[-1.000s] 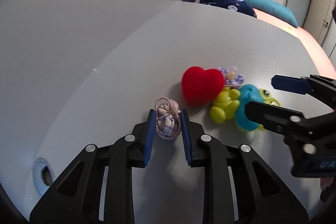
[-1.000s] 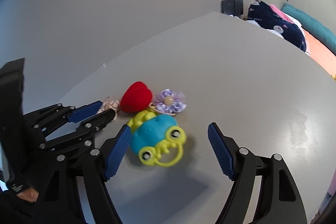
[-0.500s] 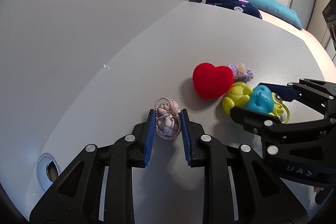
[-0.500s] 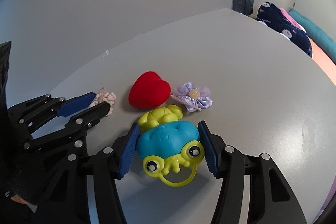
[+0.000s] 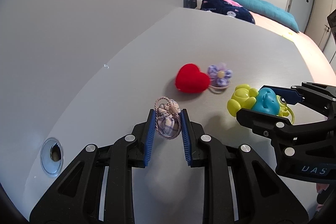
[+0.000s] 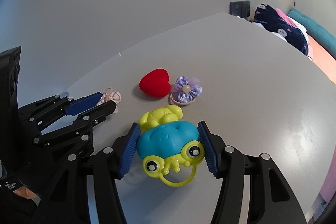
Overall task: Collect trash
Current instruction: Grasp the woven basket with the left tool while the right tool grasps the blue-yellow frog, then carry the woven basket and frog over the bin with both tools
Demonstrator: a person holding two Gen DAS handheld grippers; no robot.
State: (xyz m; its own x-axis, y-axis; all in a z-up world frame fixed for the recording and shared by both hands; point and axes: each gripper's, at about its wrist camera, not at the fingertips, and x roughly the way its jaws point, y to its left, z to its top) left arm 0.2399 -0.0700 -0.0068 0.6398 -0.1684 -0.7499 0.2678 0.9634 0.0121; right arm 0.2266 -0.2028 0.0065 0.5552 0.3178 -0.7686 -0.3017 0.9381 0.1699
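My left gripper (image 5: pixel 168 119) is shut on a small plaid fabric hair tie (image 5: pixel 168 122), held just above the grey table (image 5: pixel 262 51). My right gripper (image 6: pixel 169 141) is shut on a blue and yellow plastic frog toy (image 6: pixel 168 142), lifted off the table; it also shows in the left wrist view (image 5: pixel 257 101). A red plush heart (image 5: pixel 192 81) and a purple fabric flower hair tie (image 5: pixel 220 75) lie on the table beyond both grippers; both also show in the right wrist view, the heart (image 6: pixel 155 85) left of the flower (image 6: pixel 185 91).
A round metal cable grommet (image 5: pixel 51 157) sits in the table at the near left. A grey wall (image 5: pixel 84 24) runs along the table's far left edge. A dark blue patterned cushion (image 5: pixel 226 8) and a teal one (image 5: pixel 264 6) lie beyond the far end.
My right gripper closed on the frog toy and lifted it back away from the heart and flower. My left gripper kept its hold on the plaid hair tie and drew back slightly.
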